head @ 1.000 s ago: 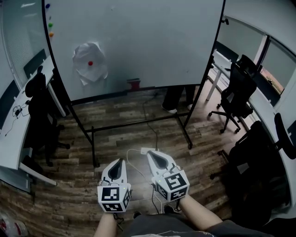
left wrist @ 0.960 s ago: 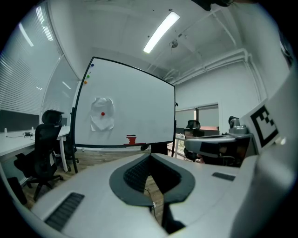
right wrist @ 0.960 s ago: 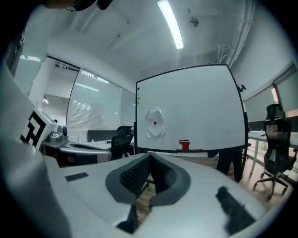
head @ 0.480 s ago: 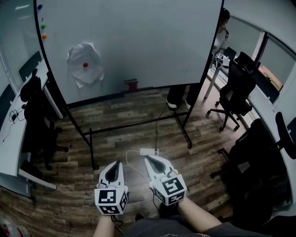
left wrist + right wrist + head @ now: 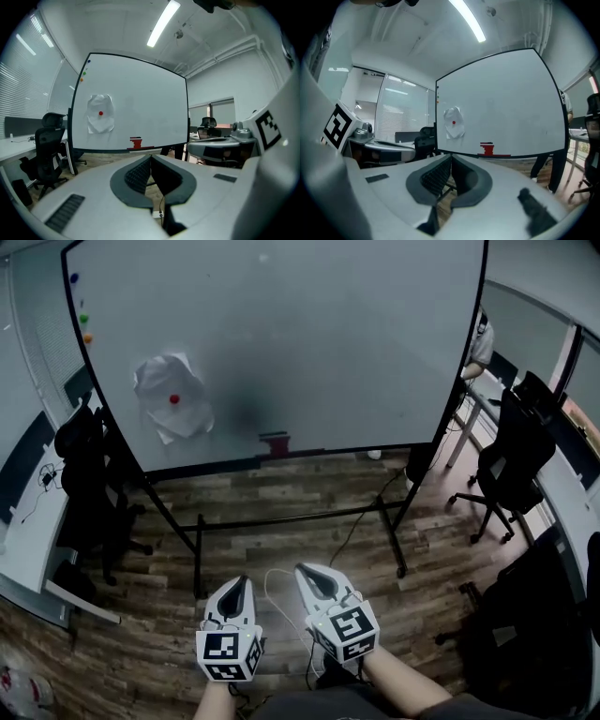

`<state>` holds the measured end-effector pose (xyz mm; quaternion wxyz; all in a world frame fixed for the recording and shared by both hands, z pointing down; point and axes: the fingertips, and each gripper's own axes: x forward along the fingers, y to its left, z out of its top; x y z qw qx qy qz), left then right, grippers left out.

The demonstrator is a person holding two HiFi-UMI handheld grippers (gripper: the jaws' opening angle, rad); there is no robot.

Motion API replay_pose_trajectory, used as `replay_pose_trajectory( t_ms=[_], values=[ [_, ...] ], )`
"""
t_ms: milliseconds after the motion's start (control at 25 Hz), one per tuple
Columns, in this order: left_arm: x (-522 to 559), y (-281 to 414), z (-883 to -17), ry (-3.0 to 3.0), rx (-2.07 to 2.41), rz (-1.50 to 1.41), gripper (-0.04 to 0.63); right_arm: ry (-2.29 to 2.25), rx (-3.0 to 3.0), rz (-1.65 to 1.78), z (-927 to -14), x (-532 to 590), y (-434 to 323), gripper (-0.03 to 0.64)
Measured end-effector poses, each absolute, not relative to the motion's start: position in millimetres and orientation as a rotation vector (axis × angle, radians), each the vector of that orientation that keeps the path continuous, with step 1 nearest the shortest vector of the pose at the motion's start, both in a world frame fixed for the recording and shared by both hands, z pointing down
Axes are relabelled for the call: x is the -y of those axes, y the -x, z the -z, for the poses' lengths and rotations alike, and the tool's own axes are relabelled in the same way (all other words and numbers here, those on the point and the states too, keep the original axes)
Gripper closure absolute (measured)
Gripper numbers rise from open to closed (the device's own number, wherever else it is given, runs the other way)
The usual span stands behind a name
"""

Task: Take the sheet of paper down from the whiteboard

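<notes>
Paper [image 5: 172, 407] is held, crumpled, on the left half of the whiteboard [image 5: 309, 343] by a red magnet [image 5: 174, 399]; the left gripper [image 5: 241, 581] and right gripper [image 5: 306, 571] are both closed on nothing, well short of the whiteboard. A tear is likely if the paper is pulled with the magnet left on; the magnet could be dropped. The stand [image 5: 291, 518] under the whiteboard could be tripped on; a chair [image 5: 86, 470] crowds its left edge; bare floor lies before it.
</notes>
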<state>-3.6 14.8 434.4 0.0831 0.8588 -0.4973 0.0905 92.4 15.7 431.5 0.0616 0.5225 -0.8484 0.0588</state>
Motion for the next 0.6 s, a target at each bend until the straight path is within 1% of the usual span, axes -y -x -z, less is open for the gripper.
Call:
replay_pose_trajectory(
  t_ms=[280, 600],
  values=[
    [6, -28, -428, -2.469, 1.647, -0.254, 0.580, -1.467, 2.652, -0.193, -431, 18, -134, 0.594],
    [7, -27, -419, -2.372, 1.827, -0.269, 0.580, -1.313, 2.742, -0.211, -436, 42, -137, 0.594]
  ],
)
